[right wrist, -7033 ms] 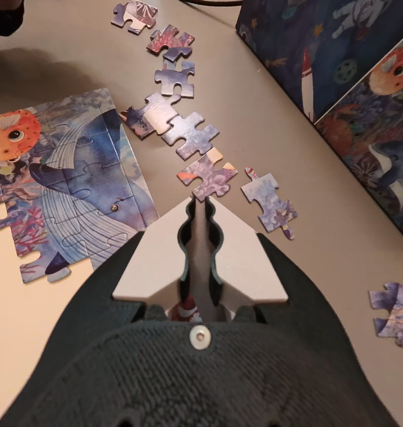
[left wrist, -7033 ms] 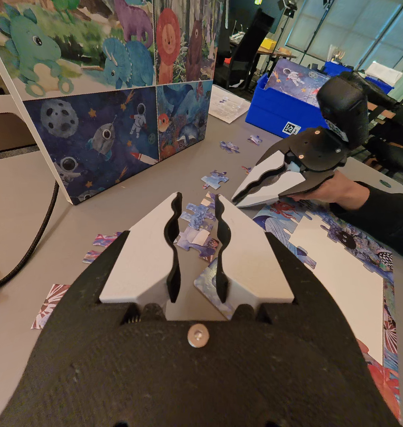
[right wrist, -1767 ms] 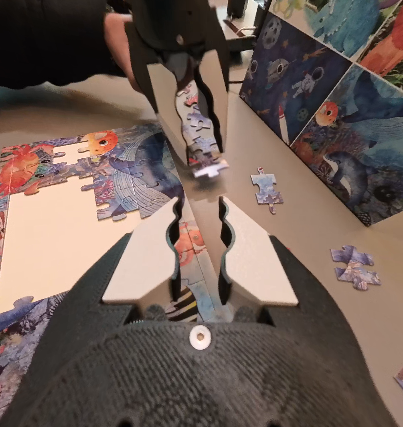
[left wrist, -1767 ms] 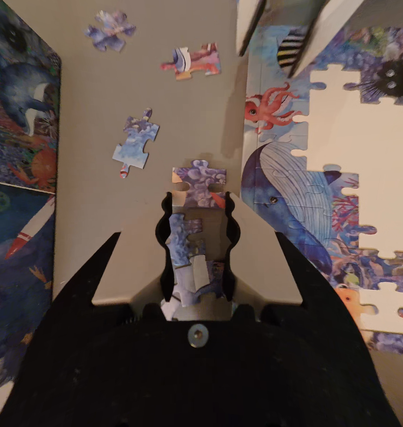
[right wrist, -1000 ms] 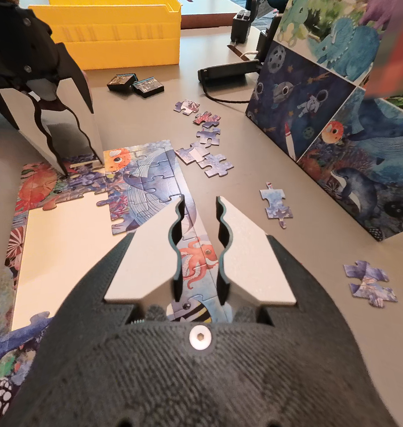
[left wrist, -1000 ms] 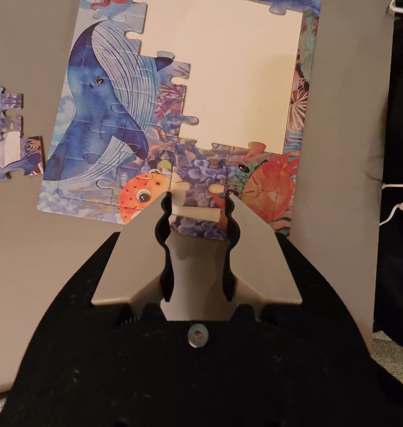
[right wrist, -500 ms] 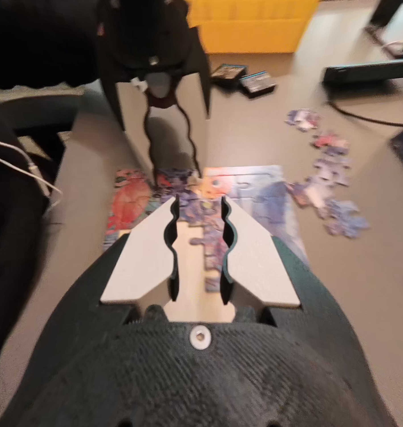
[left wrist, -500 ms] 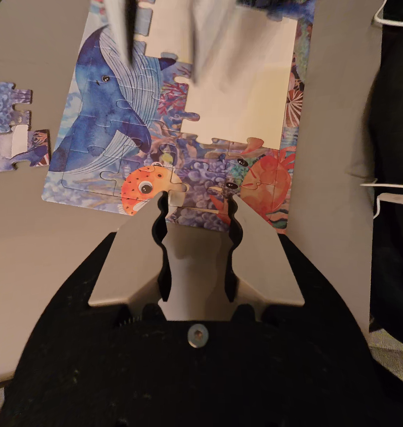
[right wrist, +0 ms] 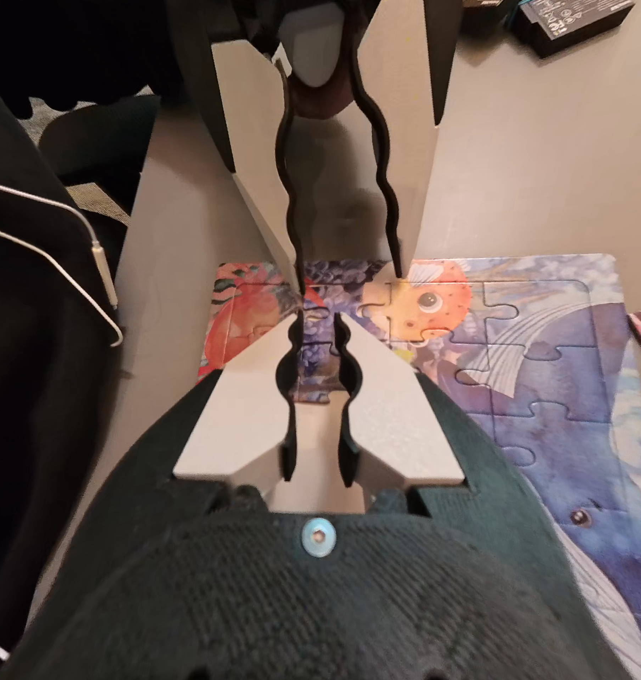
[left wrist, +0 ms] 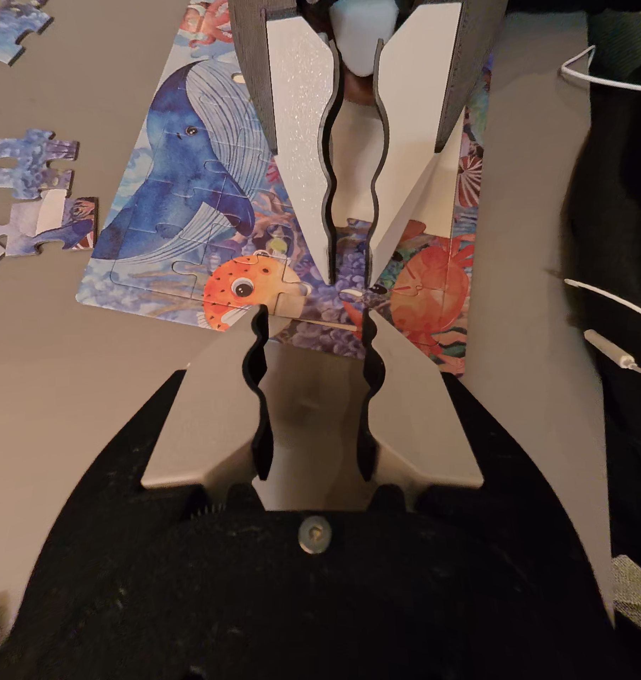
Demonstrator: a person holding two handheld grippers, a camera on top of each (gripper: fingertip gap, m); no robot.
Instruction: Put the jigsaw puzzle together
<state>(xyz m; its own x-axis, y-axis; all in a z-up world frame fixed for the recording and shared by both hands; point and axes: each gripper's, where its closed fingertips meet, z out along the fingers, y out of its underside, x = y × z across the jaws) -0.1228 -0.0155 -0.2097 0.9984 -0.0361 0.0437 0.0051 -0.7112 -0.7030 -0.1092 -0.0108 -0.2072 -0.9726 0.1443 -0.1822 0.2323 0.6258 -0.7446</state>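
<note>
lying on a grey table (left wrist: 46,360), the puzzle (left wrist: 186,191), loose pieces (left wrist: 35,165) beside.

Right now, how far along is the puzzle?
The whale, orange fish and crab are joined. In hand: the left gripper and right gripper, both open and empty, tips meeting over a purple piece with a pale gap beside it. Left: loose pieces lie on the table.
</note>
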